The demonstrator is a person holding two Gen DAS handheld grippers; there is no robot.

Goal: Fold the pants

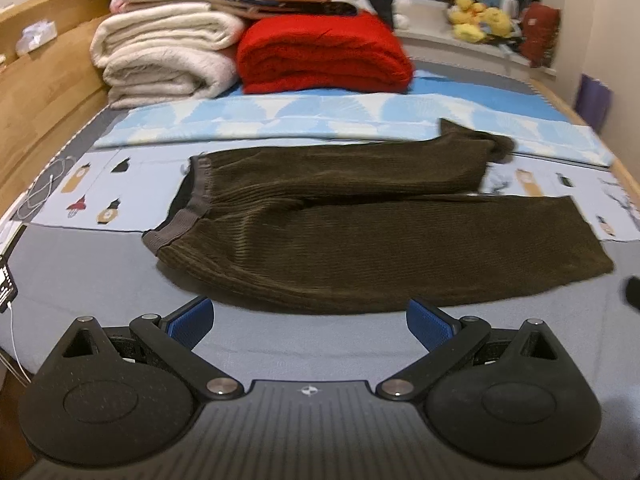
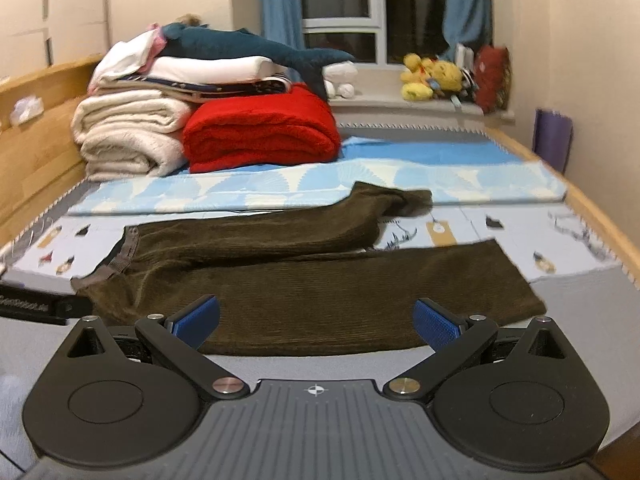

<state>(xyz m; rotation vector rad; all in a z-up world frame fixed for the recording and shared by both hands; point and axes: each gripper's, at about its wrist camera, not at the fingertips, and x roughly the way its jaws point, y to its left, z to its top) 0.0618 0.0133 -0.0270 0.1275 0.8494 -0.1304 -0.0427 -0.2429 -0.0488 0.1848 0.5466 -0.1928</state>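
Dark brown corduroy pants lie flat across the bed, waistband to the left and both legs running right. The far leg's cuff is bunched up on the blue patterned sheet. My left gripper hovers open just short of the near leg's front edge, holding nothing. In the right wrist view the same pants spread out ahead, and my right gripper is open with its blue pads over the near leg's front edge, empty.
A red blanket and stacked cream blankets sit at the back of the bed. A wooden bed frame runs along the left. Plush toys sit on the windowsill. A white cable lies at the left edge.
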